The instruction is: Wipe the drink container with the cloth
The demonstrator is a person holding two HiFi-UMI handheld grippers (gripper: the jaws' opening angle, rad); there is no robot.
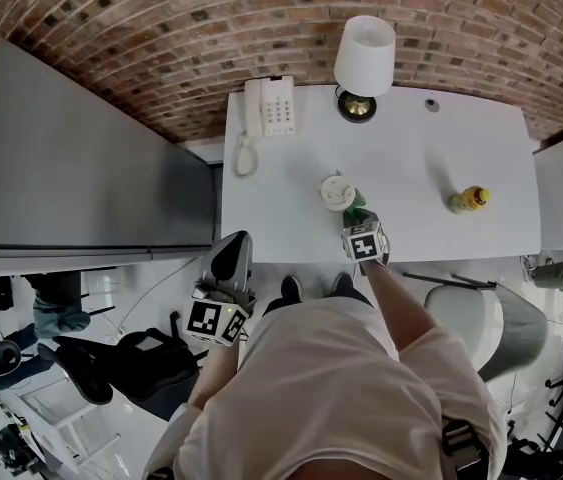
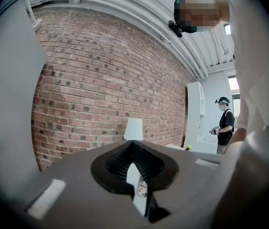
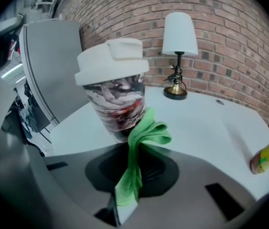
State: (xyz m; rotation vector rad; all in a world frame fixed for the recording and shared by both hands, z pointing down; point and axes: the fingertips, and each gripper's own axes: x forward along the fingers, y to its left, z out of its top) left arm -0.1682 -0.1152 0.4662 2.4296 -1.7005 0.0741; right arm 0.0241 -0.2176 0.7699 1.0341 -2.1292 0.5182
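Note:
The drink container is a patterned cup with a white lid [image 3: 112, 87], standing upright on the white table [image 1: 431, 168]; from the head view I see its lid [image 1: 336, 191]. My right gripper [image 3: 134, 154] is shut on a green cloth [image 3: 141, 142], whose bunched end touches the cup's lower side. In the head view that cloth [image 1: 355, 208] shows between the cup and the right gripper [image 1: 358, 226]. My left gripper [image 1: 231, 258] hangs off the table's near-left edge, well away from the cup; its jaws [image 2: 133, 161] are closed with nothing between them.
A white-shaded lamp [image 1: 364, 63] with a brass base and a white telephone [image 1: 269, 108] stand at the table's back. A yellow bottle [image 1: 469, 200] lies to the right. A grey cabinet [image 1: 71, 158] is on the left. Another person [image 2: 225, 125] stands far off.

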